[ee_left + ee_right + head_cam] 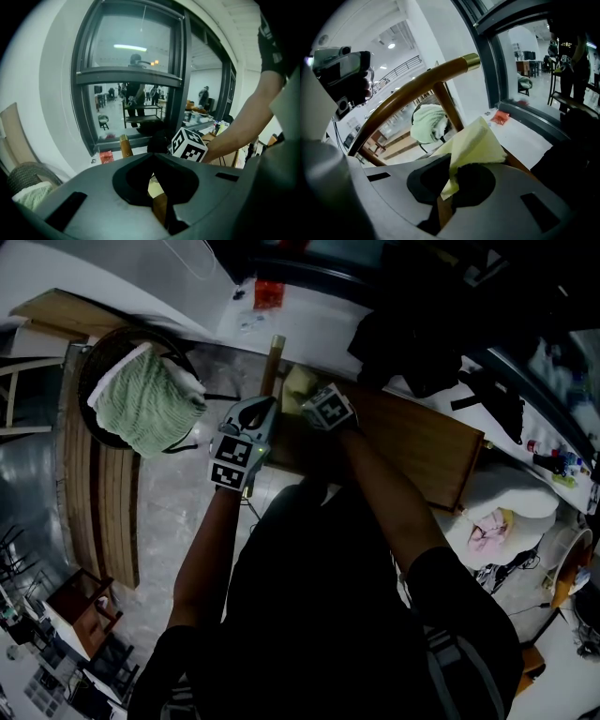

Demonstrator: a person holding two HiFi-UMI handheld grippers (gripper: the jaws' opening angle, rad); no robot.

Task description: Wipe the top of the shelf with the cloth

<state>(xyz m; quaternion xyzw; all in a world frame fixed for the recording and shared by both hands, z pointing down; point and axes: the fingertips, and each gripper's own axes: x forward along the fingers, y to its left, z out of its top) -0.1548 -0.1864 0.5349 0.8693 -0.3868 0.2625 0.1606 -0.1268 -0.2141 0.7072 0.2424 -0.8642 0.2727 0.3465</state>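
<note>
A pale yellow cloth (296, 387) lies bunched at the far left end of the brown wooden shelf top (427, 446). My right gripper (317, 409) is shut on the cloth (480, 140), which sticks up from between its jaws, with wood showing just beneath. My left gripper (255, 416) hovers close to the left of it, near a wooden post with a brass cap (273, 357). Its jaws (153, 171) meet in a narrow slit with nothing seen between them. The right gripper's marker cube (188, 145) shows just ahead of them.
A dark basket holding a green knitted cloth (145, 399) stands to the left of the shelf. Slatted wooden boards (98, 493) lie on the floor further left. A black bag (403, 334) sits behind the shelf, and a pink cloth (486, 531) lies to its right.
</note>
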